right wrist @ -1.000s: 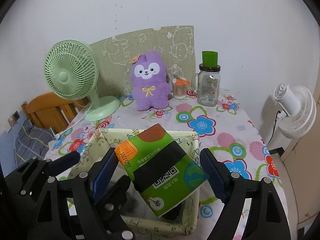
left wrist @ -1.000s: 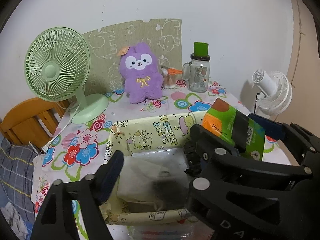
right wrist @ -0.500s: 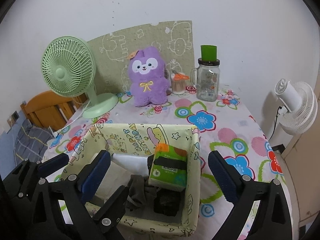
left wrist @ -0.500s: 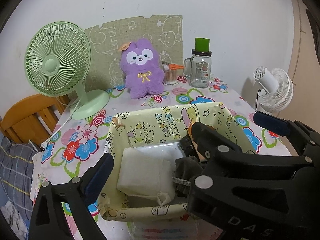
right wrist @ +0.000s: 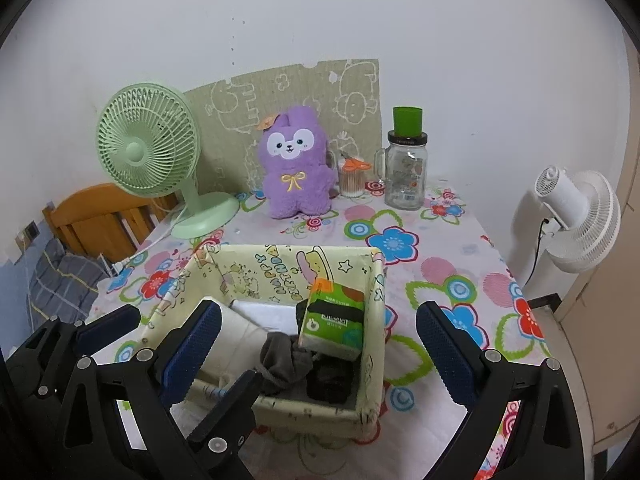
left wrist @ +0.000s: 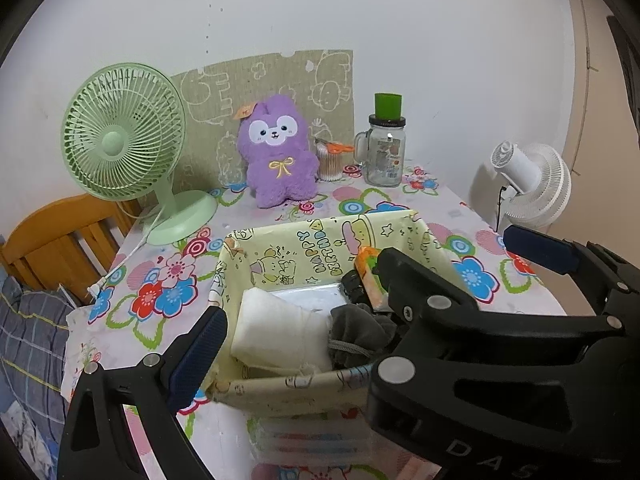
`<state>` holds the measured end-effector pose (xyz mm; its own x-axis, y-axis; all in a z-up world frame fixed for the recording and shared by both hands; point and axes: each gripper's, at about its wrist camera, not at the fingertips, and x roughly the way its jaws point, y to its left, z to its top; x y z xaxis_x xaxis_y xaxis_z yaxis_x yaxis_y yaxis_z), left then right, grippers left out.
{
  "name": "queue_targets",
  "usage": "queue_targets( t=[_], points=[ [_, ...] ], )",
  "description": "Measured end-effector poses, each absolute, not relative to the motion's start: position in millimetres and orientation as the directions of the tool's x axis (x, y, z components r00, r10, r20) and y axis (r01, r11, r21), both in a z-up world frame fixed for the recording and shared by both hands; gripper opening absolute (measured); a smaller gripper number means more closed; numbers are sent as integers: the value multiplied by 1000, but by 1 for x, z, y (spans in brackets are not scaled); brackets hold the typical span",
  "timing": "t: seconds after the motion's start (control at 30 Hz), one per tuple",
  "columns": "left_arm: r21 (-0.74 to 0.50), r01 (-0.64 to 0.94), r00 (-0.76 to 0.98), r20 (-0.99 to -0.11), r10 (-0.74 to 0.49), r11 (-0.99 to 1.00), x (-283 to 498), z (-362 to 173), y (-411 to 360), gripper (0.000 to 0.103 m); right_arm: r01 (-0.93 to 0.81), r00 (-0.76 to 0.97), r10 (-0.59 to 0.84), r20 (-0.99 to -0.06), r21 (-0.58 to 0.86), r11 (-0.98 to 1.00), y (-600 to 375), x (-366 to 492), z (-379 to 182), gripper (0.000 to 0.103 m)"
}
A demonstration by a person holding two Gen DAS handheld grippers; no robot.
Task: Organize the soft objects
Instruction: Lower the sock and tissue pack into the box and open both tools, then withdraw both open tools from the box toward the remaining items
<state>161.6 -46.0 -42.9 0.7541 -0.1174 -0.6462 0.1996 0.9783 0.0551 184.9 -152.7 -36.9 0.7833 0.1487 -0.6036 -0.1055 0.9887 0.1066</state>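
A yellow cartoon-print fabric basket stands on the flowered table. Inside lie a white folded cloth, a grey drawstring pouch, a dark item and a green tissue pack leaning on the right wall. A purple plush toy sits at the back by the wall. My right gripper is open and empty above the basket's front. My left gripper is open and empty, its blue pads on either side of the basket.
A green desk fan stands back left. A glass jar with a green lid and a cotton-swab cup stand back right. A white fan is beyond the table's right edge. A wooden chair is left. A clear packet lies before the basket.
My right gripper opened and let go of the green tissue pack, which dropped into the basket. Both grippers then pulled back and up from the basket.
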Motion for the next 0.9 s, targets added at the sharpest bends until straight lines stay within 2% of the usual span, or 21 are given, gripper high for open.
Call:
queue_targets(
  t=[0.9],
  points=[
    [41, 217, 779, -609, -148, 975, 97, -33, -52, 100, -100, 808, 130, -575, 82, 992, -154, 114, -24, 99]
  ],
)
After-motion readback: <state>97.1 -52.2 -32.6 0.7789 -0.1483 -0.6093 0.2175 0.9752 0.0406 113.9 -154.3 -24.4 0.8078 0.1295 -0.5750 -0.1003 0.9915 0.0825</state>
